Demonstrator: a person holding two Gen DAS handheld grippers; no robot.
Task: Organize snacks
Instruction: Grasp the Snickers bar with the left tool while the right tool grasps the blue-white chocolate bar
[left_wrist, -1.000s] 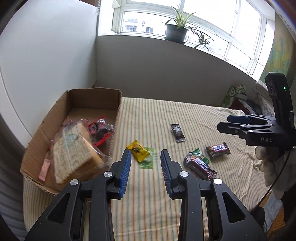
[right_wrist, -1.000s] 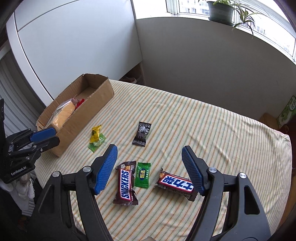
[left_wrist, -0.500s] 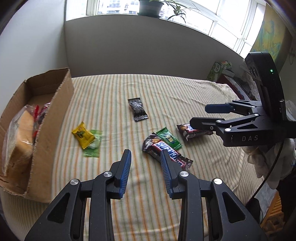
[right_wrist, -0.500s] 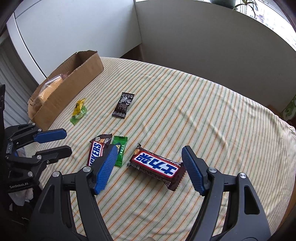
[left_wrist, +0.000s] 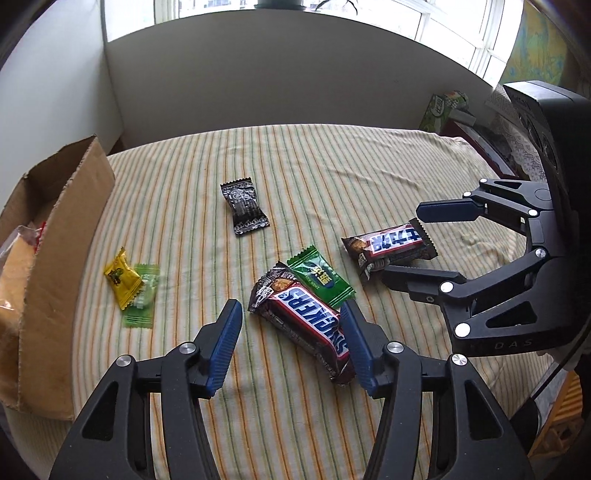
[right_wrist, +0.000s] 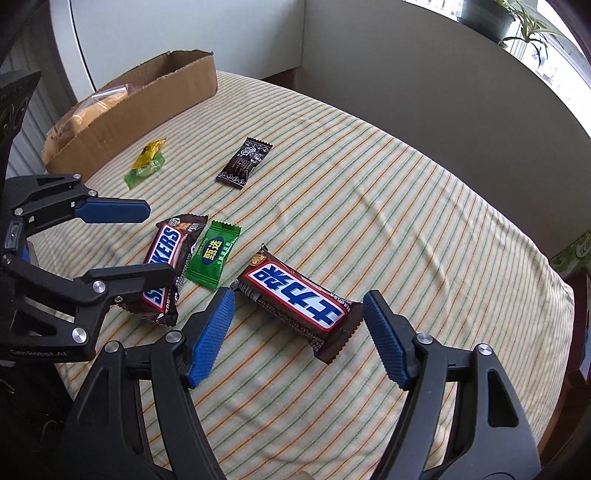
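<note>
The surface (left_wrist: 332, 166) wears a cream cloth with thin green and orange stripes. Between the left gripper (left_wrist: 291, 347)'s opening jaws, black with ribbed blue pads, lies a brown Snickers bar (left_wrist: 303, 325) with a red-edged white panel and blue letters. Between the right gripper (right_wrist: 299, 336)'s spread jaws, black and blue too, lies a second brown bar (right_wrist: 299, 299) with blue characters on white. Beyond the left jaws sit a green candy (left_wrist: 321, 277) bearing a blue oval, a black packet (left_wrist: 243, 205) with white print, and a yellow sweet (left_wrist: 122, 282) on a pale green one (left_wrist: 142, 299). The cardboard box (left_wrist: 62, 236) is plain brown.
</note>
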